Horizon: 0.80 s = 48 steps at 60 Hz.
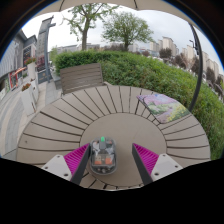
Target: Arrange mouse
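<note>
A small mouse (103, 153) with a clear shell, its insides showing and a green spot at its far end, lies on the round wooden slatted table (70, 120). It rests between my two fingers, nearer the left one, with a gap at each side. My gripper (111, 160) is open, with its magenta pads (76, 158) standing wide of the mouse.
A patterned mat or cloth (162, 106) lies on the table at the far right. A wooden bench (82, 76) stands beyond the table. A green hedge (150, 72) runs behind it, with trees and buildings farther off.
</note>
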### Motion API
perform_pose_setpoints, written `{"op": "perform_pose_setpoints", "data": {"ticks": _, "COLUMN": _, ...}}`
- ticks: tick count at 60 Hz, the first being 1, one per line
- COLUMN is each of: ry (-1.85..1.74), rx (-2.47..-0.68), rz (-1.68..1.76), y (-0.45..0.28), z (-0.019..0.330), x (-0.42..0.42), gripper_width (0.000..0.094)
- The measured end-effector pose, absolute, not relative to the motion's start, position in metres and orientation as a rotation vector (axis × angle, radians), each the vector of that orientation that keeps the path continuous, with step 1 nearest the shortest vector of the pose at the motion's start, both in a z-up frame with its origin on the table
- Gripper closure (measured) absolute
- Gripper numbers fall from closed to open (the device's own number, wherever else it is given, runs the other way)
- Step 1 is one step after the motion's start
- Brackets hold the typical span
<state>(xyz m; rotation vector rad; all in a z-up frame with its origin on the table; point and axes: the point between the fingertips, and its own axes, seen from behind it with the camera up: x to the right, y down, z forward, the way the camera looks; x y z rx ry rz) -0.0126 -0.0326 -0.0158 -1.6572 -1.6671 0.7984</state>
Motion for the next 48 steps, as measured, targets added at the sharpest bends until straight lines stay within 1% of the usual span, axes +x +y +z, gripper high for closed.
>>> {"op": "perform_pose_setpoints", "data": {"ticks": 2, "ry": -1.673, "rx": -1.674, "rz": 0.805, "y": -0.035, "z": -0.018, "x": -0.011, "gripper_width": 0.0135}}
{"op": "perform_pose_setpoints", "data": {"ticks": 3, "ry": -1.682, "rx": -1.680, "rz": 0.814, "y": -0.036, "z": -0.019, "x": -0.011, "gripper_width": 0.0199}}
{"op": "perform_pose_setpoints", "data": {"ticks": 4, "ry": -1.697, "rx": -1.682, "rz": 0.825, "y": -0.039, "z": -0.020, "x": -0.011, "gripper_width": 0.0293}}
{"op": "perform_pose_setpoints", "data": {"ticks": 5, "ry": -1.709, "rx": -1.671, "rz": 0.832, "y": -0.041, "z": -0.019, "x": -0.011, "gripper_width": 0.0417}}
{"op": "perform_pose_setpoints", "data": {"ticks": 6, "ry": -1.718, "rx": -1.659, "rz": 0.824, "y": -0.040, "z": -0.019, "x": -0.011, "gripper_width": 0.0493}}
{"op": "perform_pose_setpoints", "data": {"ticks": 11, "ry": -1.754, "rx": -1.593, "rz": 0.759, "y": -0.036, "z": -0.015, "x": -0.013, "gripper_width": 0.0527}}
{"op": "perform_pose_setpoints", "data": {"ticks": 15, "ry": -1.767, "rx": -1.603, "rz": 0.793, "y": -0.037, "z": -0.003, "x": -0.016, "gripper_width": 0.0531}}
{"op": "perform_pose_setpoints", "data": {"ticks": 19, "ry": -1.742, "rx": -1.613, "rz": 0.868, "y": -0.032, "z": 0.026, "x": -0.028, "gripper_width": 0.0530}}
{"op": "perform_pose_setpoints", "data": {"ticks": 23, "ry": -1.703, "rx": -1.574, "rz": 0.911, "y": -0.010, "z": 0.064, "x": -0.054, "gripper_width": 0.0529}}
{"op": "perform_pose_setpoints", "data": {"ticks": 27, "ry": -1.646, "rx": -1.556, "rz": 0.956, "y": 0.026, "z": 0.096, "x": -0.090, "gripper_width": 0.0530}}
{"op": "perform_pose_setpoints", "data": {"ticks": 30, "ry": -1.605, "rx": -1.563, "rz": 0.955, "y": 0.062, "z": 0.112, "x": -0.125, "gripper_width": 0.0531}}
{"op": "perform_pose_setpoints", "data": {"ticks": 33, "ry": -1.565, "rx": -1.532, "rz": 0.926, "y": 0.107, "z": 0.122, "x": -0.156, "gripper_width": 0.0532}}
{"op": "perform_pose_setpoints", "data": {"ticks": 37, "ry": -1.563, "rx": -1.544, "rz": 0.860, "y": 0.158, "z": 0.104, "x": -0.196, "gripper_width": 0.0532}}
{"op": "perform_pose_setpoints", "data": {"ticks": 44, "ry": -1.584, "rx": -1.666, "rz": 0.806, "y": 0.222, "z": 0.037, "x": -0.230, "gripper_width": 0.0532}}
{"op": "perform_pose_setpoints", "data": {"ticks": 48, "ry": -1.587, "rx": -1.718, "rz": 0.785, "y": 0.234, "z": 0.006, "x": -0.243, "gripper_width": 0.0529}}
